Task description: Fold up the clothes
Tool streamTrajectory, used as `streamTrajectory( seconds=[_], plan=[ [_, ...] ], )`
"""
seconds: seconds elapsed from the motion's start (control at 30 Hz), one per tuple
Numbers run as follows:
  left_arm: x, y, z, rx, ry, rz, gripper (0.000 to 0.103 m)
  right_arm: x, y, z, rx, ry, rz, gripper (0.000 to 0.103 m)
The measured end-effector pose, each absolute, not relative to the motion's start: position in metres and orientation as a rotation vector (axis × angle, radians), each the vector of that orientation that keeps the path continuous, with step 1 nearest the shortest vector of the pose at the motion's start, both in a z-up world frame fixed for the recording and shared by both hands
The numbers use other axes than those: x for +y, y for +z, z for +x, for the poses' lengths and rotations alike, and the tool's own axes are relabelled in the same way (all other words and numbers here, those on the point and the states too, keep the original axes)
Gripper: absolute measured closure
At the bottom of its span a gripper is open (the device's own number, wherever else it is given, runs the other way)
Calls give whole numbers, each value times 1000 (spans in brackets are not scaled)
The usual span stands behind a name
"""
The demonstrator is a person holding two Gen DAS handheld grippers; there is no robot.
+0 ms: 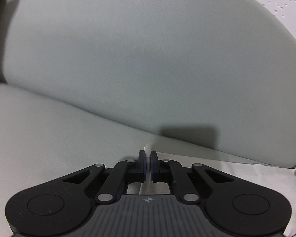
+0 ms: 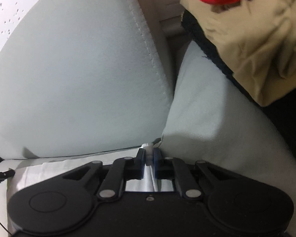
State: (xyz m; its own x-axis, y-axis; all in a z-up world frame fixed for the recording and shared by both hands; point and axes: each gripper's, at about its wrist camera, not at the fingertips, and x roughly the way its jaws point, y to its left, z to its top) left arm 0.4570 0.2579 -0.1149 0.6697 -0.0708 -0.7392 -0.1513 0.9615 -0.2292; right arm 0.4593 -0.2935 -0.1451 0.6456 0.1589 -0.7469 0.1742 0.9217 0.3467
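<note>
**Both Edges Pinched, Fold Not Yet Made**

Pale grey sofa cushions (image 1: 108, 59) fill the background; a white garment (image 2: 55, 165) is spread flat on the seat beneath both tools. The left gripper (image 1: 148, 159) is clamped on a pinch of white cloth; the right gripper (image 2: 149, 158) is likewise closed on a white edge. A tan and red heap (image 2: 252, 45) waits at the right; folding is judged barely begun.
</note>
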Motion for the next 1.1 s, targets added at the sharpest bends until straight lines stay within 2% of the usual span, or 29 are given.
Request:
streamTrajectory(
  seconds=[0.23,0.5,0.7,0.83,0.93,1.1],
  plan=[
    [237,-60,406,709,49,-132,100,-284,-107,411,756,-16,404,97],
    [248,2,289,622,34,-187,100,-287,-36,301,700,-17,592,97],
    [259,-5,223,646,19,-338,100,-297,2,205,742,-20,686,97],
    [237,-41,170,811,118,-198,100,-293,-17,155,839,-45,681,97],
    [213,-70,129,915,157,-81,100,-280,-62,122,951,-101,673,97],
    [202,-69,109,890,232,-78,99,-275,-86,101,974,-175,677,97]
  ],
)
